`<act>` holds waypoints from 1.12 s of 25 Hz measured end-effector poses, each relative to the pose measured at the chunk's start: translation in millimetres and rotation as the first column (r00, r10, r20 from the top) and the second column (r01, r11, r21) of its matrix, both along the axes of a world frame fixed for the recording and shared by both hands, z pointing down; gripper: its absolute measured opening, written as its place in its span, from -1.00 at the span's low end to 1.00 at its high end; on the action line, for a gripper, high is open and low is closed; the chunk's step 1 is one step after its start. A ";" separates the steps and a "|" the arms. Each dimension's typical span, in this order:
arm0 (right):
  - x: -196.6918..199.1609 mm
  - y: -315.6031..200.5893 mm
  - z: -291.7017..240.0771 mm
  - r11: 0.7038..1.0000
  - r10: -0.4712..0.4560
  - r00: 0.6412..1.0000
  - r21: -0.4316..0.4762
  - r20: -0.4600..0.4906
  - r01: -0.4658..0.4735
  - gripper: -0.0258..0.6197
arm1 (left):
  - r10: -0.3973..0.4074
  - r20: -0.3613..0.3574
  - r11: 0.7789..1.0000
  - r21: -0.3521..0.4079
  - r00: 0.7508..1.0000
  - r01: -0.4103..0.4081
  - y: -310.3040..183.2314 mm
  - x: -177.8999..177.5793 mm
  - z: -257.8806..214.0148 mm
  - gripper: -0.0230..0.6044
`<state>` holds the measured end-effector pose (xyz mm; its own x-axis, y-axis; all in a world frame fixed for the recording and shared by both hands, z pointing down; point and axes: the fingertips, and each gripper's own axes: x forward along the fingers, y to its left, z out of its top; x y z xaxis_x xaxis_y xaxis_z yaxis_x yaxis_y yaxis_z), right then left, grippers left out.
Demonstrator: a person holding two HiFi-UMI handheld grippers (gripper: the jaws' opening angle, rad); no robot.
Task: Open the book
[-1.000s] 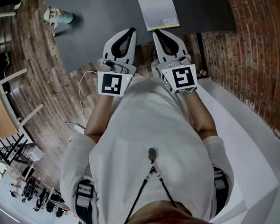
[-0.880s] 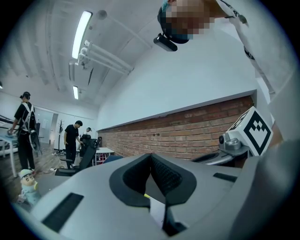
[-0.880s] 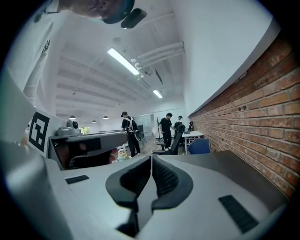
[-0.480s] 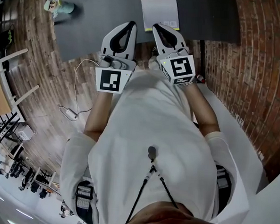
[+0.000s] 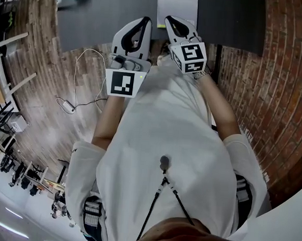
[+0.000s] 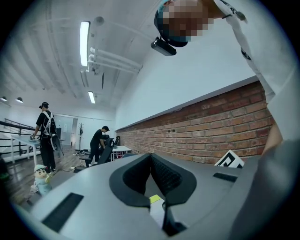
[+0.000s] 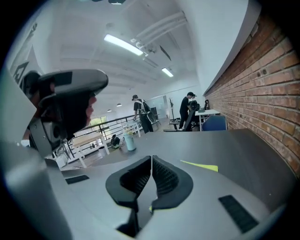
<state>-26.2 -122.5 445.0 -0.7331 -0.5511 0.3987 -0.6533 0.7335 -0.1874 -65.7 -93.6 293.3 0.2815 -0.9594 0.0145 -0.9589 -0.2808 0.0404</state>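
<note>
Two empty tongs, left gripper point(image 5: 145, 20) and right gripper point(image 5: 169, 19), pressed together | both have advanced to book point(image 5: 177, 6) at 12 o'clock | cover unopened, reach nearly done

Left hand-held gripper point(image 5: 143, 22) and right hand-held gripper point(image 5: 169, 19), jaws pressed together

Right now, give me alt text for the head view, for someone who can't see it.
Seen from above, a white-shirted person holds the left gripper and right gripper side by side, both shut, tips over the near edge of a dark table. A closed grey book lies on it beyond them.
</note>
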 end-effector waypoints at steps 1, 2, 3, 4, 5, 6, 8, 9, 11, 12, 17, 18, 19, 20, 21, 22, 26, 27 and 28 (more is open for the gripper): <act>-4.7 -3.1 10.4 1.000 -0.007 1.000 -0.017 -0.011 0.007 -0.81 | -0.006 -0.003 1.000 0.000 1.000 0.006 -2.6 -2.8 1.2 -0.85; -9.2 -4.9 21.0 0.999 -0.014 1.000 -0.034 -0.023 0.014 -0.81 | -0.010 -0.005 1.000 -0.001 1.000 0.010 -4.5 -5.3 2.8 -0.85; -13.2 -5.7 31.5 0.999 -0.022 0.999 -0.048 -0.039 0.020 -0.81 | -0.009 -0.003 1.000 -0.005 1.000 0.009 -5.9 -7.4 5.5 -0.85; -16.7 -6.3 41.5 0.998 -0.030 0.998 -0.057 -0.058 0.026 -0.81 | -0.006 -0.001 1.000 -0.012 1.000 0.006 -7.3 -9.2 9.2 -0.85; -19.6 -7.2 51.0 0.997 -0.035 0.996 -0.065 -0.077 0.030 -0.81 | 0.000 -0.001 1.000 -0.020 1.000 0.000 -9.3 -11.1 13.3 -0.85; -22.1 -8.5 59.9 0.997 -0.036 0.995 -0.074 -0.094 0.029 -0.81 | 0.006 -0.005 1.000 -0.028 1.000 -0.006 -11.6 -13.2 17.0 -0.85; -26.6 -11.1 75.6 0.995 -0.030 0.992 -0.099 -0.121 0.018 -0.81 | 0.017 -0.016 0.999 -0.044 1.000 -0.017 -16.1 -18.6 22.6 -0.85; -28.9 -12.0 82.6 0.993 -0.024 0.991 -0.114 -0.131 0.009 -0.81 | 0.023 -0.021 0.999 -0.049 1.000 -0.024 -18.5 -21.9 24.5 -0.85; -33.6 -14.7 94.9 0.991 -0.012 0.989 -0.136 -0.150 -0.008 -0.81 | 0.036 -0.023 0.998 -0.053 0.999 -0.037 -25.4 -29.8 27.7 -0.85; -35.6 -16.7 100.6 0.990 -0.007 0.987 -0.142 -0.161 -0.016 -0.81 | 0.042 -0.024 0.998 -0.055 0.999 -0.043 -29.6 -34.0 29.3 -0.85; -35.1 -20.3 130.0 0.977 0.022 0.974 -0.202 -0.224 -0.069 -0.81 | 0.072 -0.034 0.994 -0.074 0.997 -0.075 -44.9 -47.2 37.9 -0.85; -33.5 -20.5 134.6 0.974 0.029 0.972 -0.211 -0.232 -0.079 -0.81 | 0.080 -0.034 0.993 -0.079 0.996 -0.083 -47.5 -47.6 40.5 -0.85; -32.2 -20.9 138.9 0.972 0.034 0.970 -0.217 -0.241 -0.088 -0.81 | 0.089 -0.033 0.992 -0.083 0.996 -0.091 -50.4 -47.7 43.2 -0.85; -31.4 -21.4 142.9 0.970 0.037 0.967 -0.222 -0.250 -0.095 -0.81 | 0.097 -0.032 0.991 -0.087 0.995 -0.099 -53.6 -48.0 45.5 -0.85; -31.1 -21.8 147.1 0.969 0.038 0.965 -0.228 -0.260 -0.100 -0.80 | 0.104 -0.032 0.990 -0.089 0.994 -0.107 -57.1 -48.7 47.5 -0.85; -31.2 -21.7 151.4 0.966 0.037 0.962 -0.236 -0.270 -0.103 -0.80 | 0.111 -0.033 0.989 -0.090 0.993 -0.114 -60.6 -49.8 49.1 -0.85; -33.9 -18.7 165.9 0.958 0.018 0.951 -0.267 -0.307 -0.104 -0.80 | 0.125 -0.042 0.987 -0.099 0.991 -0.128 -72.1 -56.7 53.3 -0.85; -34.2 -17.8 168.4 0.957 0.012 0.950 -0.270 -0.313 -0.101 -0.80 | 0.128 -0.044 0.986 -0.099 0.991 -0.132 -74.3 -57.3 54.1 -0.85; -34.0 -16.8 171.0 0.956 0.005 0.948 -0.275 -0.318 -0.098 -0.80 | 0.133 -0.045 0.986 -0.099 0.990 -0.137 -76.5 -57.3 54.8 -0.85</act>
